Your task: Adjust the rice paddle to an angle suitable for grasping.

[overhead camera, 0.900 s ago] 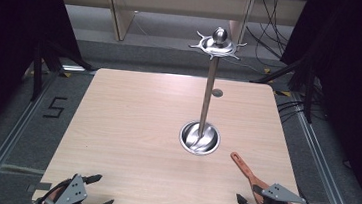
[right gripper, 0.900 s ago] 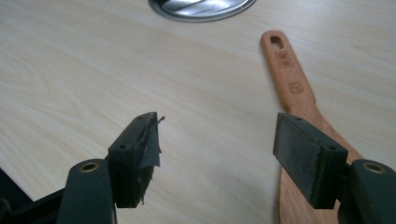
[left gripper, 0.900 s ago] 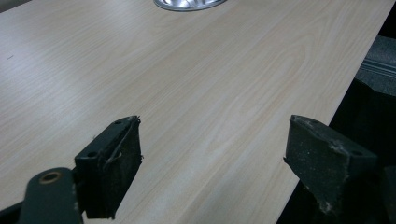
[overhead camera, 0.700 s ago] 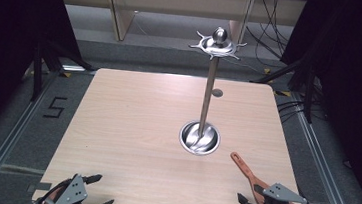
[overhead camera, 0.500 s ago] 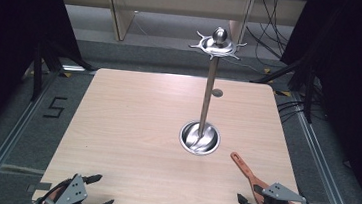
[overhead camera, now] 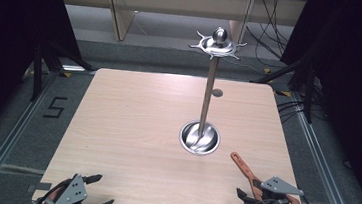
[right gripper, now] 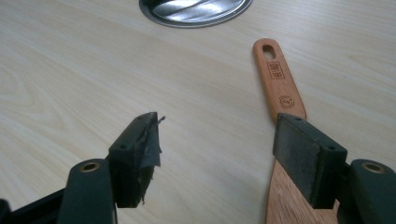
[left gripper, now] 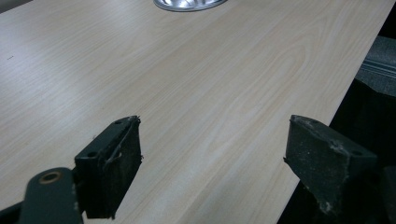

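Wooden spatula (right gripper: 279, 88) lies flat near the table's (overhead camera: 131, 127) right front corner, its holed orange handle pointing at the steel stand's round base (overhead camera: 199, 138). The right gripper (right gripper: 215, 149) hovers low over it, jaws wide, empty. The left gripper (left gripper: 212, 151) rests at the front-left edge, also spread wide.

In the right gripper view, the flat wooden spatula with the orange-brown handle (right gripper: 279, 88) ran behind the right-hand black jaw, which hid the place where handle widened into blade; the blade itself was cut off by the bottom edge. The small printed marks on the handle were too small to read. The round shiny steel base dish of the tall metal stand (right gripper: 196, 10) was cut by the top edge there, and likewise in the left gripper view (left gripper: 189, 3). In the high view, the right gripper (overhead camera: 253, 192) covered the spatula's blade, and the left gripper (overhead camera: 95, 192) was partly cut off at the bottom edge.
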`<state>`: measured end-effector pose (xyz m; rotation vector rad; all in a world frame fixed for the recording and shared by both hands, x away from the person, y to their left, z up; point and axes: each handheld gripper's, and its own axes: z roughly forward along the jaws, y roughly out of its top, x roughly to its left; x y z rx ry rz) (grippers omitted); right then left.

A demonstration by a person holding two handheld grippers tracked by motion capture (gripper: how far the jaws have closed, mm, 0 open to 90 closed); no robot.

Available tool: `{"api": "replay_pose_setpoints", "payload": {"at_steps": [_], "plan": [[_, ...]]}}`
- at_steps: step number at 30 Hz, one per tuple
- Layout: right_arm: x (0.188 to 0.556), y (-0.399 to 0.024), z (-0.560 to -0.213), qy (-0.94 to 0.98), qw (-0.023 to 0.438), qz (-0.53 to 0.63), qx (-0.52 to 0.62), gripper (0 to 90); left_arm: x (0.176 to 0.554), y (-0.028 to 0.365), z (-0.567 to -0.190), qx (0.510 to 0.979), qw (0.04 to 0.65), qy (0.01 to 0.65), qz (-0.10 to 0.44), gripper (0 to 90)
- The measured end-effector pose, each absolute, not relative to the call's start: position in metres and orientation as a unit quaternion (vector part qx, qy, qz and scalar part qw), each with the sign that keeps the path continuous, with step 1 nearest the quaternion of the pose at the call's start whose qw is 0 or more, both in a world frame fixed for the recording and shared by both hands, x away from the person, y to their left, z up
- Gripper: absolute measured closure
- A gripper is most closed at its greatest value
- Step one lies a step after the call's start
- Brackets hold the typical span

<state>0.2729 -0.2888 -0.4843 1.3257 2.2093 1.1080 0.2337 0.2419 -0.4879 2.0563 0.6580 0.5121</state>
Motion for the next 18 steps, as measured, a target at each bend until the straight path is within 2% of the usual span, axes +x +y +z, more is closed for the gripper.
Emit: {"api": "replay_pose_setpoints", "payload": {"at_steps": [18], "plan": [[0.295,-0.290,-0.482,0.796,0.166,0.379,0.441,33.6,0.234,0.241,-0.489,0.831,0.445,0.270,0.198,17.8]]}}
